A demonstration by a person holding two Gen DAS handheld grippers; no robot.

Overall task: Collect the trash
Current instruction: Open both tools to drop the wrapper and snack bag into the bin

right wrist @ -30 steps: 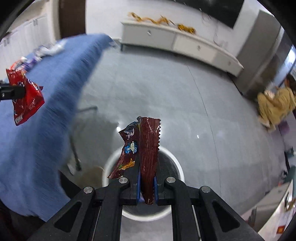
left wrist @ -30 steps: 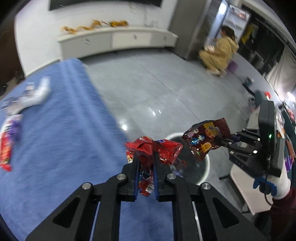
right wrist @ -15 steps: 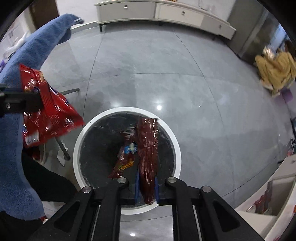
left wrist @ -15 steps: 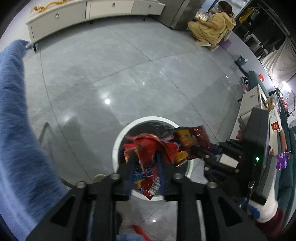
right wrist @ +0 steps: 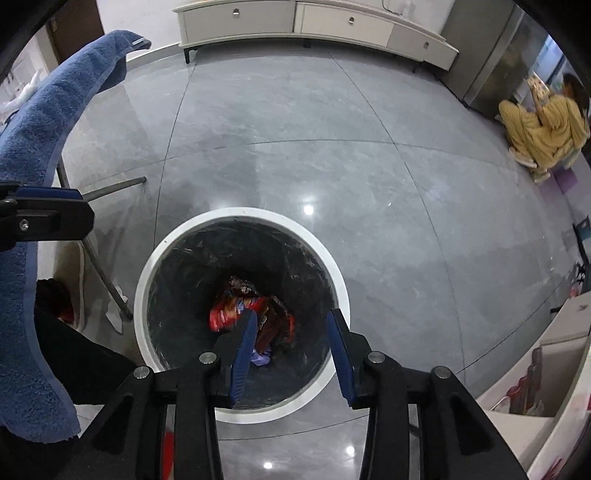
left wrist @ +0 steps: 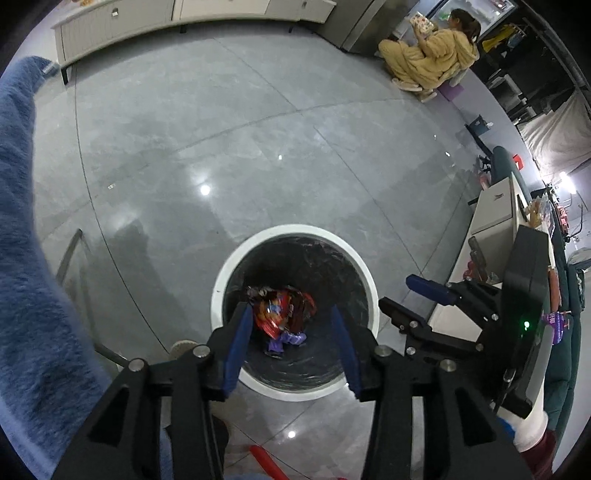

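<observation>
A round white-rimmed trash bin (left wrist: 221, 273) with a black liner stands on the grey floor; it also shows in the right wrist view (right wrist: 343, 284). Red and dark snack wrappers (left wrist: 280, 310) lie at its bottom, also seen in the right wrist view (right wrist: 251, 310). My left gripper (left wrist: 291, 339) is open and empty above the bin's near rim. My right gripper (right wrist: 291, 347) is open and empty above the bin too. The right gripper (left wrist: 413, 299) shows from the side in the left wrist view, and the left gripper (right wrist: 70, 206) at the left edge of the right wrist view.
A table under a blue towel (left wrist: 33, 258) stands left of the bin, its metal legs (right wrist: 107, 280) close to the rim. A white low cabinet (right wrist: 314, 22) lines the far wall. A person in yellow (left wrist: 428, 59) crouches at the far right. White furniture (left wrist: 491, 221) stands right.
Both grippers opened over the bin and let their wrappers drop in. The red wrapper and the dark wrapper now lie at the bin's bottom.
</observation>
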